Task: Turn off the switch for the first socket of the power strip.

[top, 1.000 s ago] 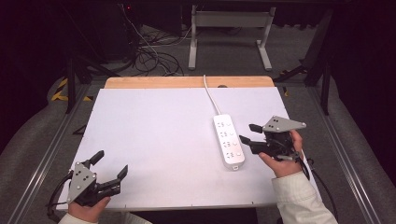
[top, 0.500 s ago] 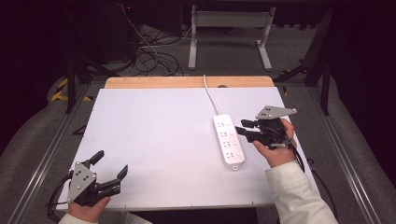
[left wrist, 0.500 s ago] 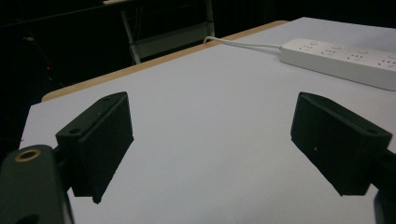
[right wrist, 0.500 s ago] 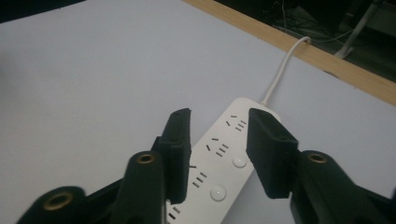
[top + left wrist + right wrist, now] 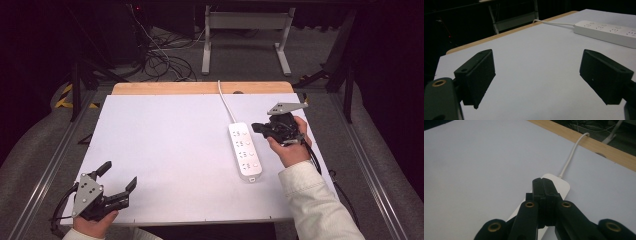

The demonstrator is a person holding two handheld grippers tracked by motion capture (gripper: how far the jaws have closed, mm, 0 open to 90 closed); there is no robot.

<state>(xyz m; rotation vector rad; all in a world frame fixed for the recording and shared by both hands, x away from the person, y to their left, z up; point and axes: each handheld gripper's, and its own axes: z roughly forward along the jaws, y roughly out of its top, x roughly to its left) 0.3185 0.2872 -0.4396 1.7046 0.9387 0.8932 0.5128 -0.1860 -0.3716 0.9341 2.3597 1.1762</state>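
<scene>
Now right gripper [image 5: 256, 128] closed, tips over power strip [image 5: 245, 151].

I see a smooth, matt white sheet [image 5: 165, 145] over the table, a bare wood strip [image 5: 200, 88] along its 12 o'clock edge, a glossy white plastic power strip [image 5: 245, 151] at 3 o'clock, and matt black plastic on the left gripper [image 5: 537, 80].
</scene>
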